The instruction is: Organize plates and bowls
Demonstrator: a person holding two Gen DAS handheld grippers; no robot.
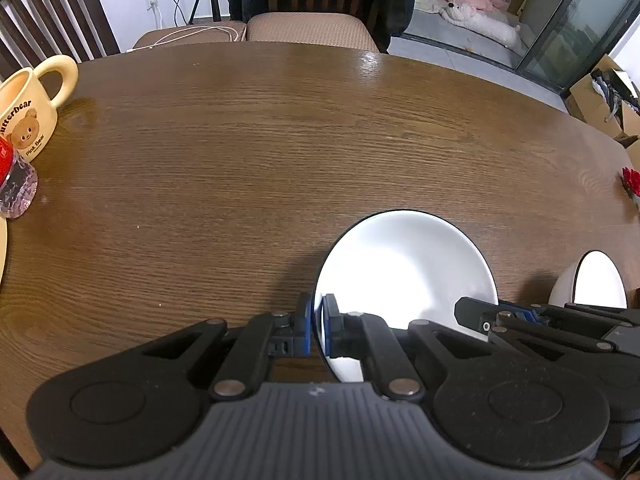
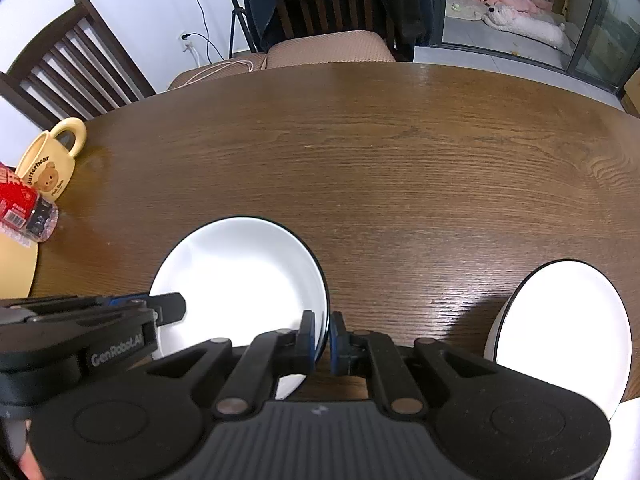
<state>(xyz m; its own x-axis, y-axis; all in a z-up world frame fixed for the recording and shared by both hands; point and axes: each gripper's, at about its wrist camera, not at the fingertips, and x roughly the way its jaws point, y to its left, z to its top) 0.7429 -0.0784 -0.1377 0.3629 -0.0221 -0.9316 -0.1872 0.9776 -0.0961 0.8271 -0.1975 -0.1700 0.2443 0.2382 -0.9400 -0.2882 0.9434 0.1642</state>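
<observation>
A white plate with a dark rim (image 1: 404,268) (image 2: 244,276) is held between both grippers over the brown wooden table (image 1: 280,140). My left gripper (image 1: 318,328) is shut on the plate's left rim. My right gripper (image 2: 323,340) is shut on its right rim, and it also shows in the left wrist view (image 1: 480,316). A white bowl with a dark rim (image 1: 596,280) (image 2: 560,328) stands on the table to the right of the plate.
A yellow bear mug (image 1: 28,116) (image 2: 50,164) and a red-labelled clear bottle (image 1: 12,176) (image 2: 24,212) stand at the table's left edge beside a yellow plate (image 2: 16,268). A red flower (image 1: 632,184) sits far right. Chairs stand behind the table.
</observation>
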